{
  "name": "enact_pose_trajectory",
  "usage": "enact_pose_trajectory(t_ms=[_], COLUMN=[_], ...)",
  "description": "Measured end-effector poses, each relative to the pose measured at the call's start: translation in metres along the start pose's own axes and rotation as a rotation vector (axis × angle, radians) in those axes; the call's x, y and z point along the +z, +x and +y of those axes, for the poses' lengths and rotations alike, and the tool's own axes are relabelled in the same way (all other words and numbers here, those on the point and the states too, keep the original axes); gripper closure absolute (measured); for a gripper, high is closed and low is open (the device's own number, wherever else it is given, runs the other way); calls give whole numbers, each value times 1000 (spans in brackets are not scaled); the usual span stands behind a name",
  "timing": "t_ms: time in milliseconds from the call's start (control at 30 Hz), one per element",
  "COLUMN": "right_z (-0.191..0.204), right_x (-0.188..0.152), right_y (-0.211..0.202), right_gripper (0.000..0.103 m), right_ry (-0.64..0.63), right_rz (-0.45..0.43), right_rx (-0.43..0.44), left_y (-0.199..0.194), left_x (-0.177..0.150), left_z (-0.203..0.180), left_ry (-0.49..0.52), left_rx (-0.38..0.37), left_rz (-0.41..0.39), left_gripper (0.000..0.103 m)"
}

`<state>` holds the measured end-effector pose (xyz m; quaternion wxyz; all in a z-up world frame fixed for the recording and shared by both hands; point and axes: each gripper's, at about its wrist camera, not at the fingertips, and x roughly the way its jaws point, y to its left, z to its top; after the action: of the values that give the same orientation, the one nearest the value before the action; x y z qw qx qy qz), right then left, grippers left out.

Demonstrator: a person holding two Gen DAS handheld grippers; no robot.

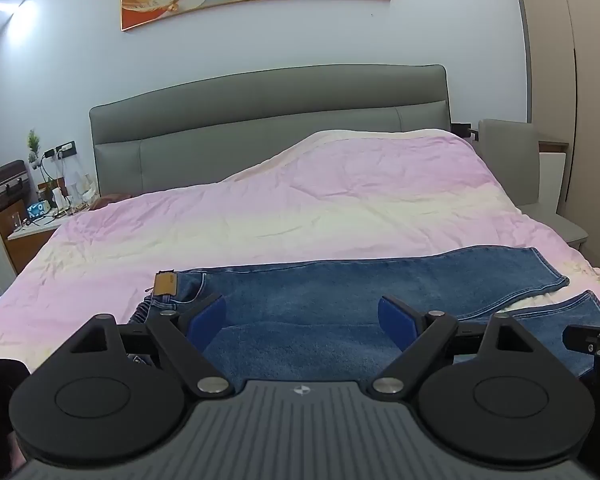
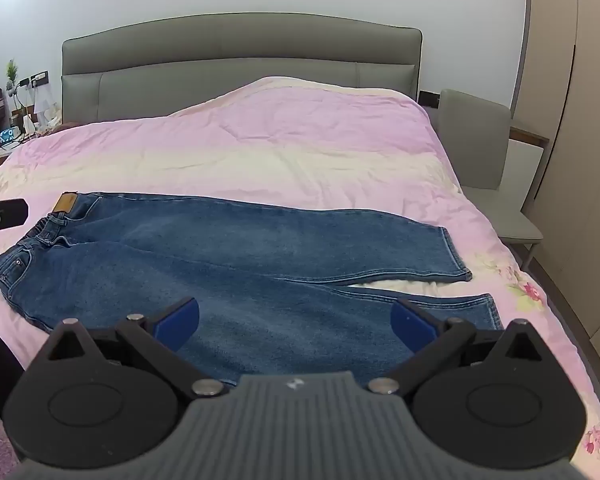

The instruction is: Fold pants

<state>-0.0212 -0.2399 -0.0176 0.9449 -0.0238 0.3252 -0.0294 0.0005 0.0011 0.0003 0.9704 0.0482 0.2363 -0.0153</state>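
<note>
Lying flat across the near part of the bed [image 2: 300, 152], the jeans [image 2: 228, 252] have the waistband to the left and two legs running right, hems parted in a narrow V. Left gripper [image 1: 302, 316] hovers over the seat area, jaws spread wide, nothing between them. Right gripper [image 2: 296, 320] hangs over the near leg, jaws likewise spread and empty. Denim looks thick and fairly heavy: soft enough to drape, stiff enough to hold a crease, not slippery on the quilt. Likely best holds: the waistband by the leather patch [image 2: 66, 203] for the left, the near hem [image 2: 488, 308] for the right, where doubled seams give firm edges. Pinching mid-leg would probably only bunch the top layer.
</note>
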Motion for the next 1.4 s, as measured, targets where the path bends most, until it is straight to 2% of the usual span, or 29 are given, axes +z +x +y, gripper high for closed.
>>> enact_pose_trajectory(t_ms=[400, 1400], right_z=[-3, -1], right_x=[-9, -3], right_y=[-2, -5], right_gripper=[5, 5], right_ry=[25, 19], right_rz=[-10, -14], right_rx=[-1, 12], left_y=[1, -9], left_x=[0, 1], left_z=[2, 5], left_ry=[10, 1], left_rx=[5, 8], left_rz=[0, -4], left_gripper=[3, 3])
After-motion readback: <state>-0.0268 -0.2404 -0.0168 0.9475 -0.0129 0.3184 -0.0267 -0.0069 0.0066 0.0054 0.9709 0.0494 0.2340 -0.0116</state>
